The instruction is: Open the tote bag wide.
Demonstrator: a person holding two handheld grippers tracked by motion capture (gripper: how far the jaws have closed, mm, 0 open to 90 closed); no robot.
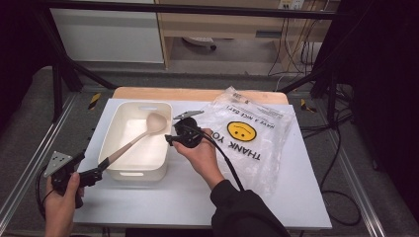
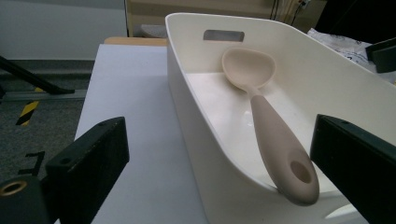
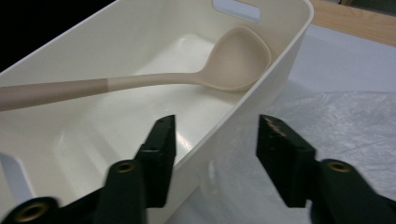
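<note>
The spoon (image 1: 136,139) lies in the white bin (image 1: 118,173) at centre-left, bowl toward the upper right, handle slanting to the lower left over the rim, probably propped there. Left gripper (image 1: 96,173) stands apart around the handle tip; right gripper (image 3: 215,154), jaws apart, straddles the bin's wall.

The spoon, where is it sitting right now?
In the high view the spoon lies inside the white bin left of centre, bowl toward the far end, handle resting over the near-left rim beside the left tool.
</note>
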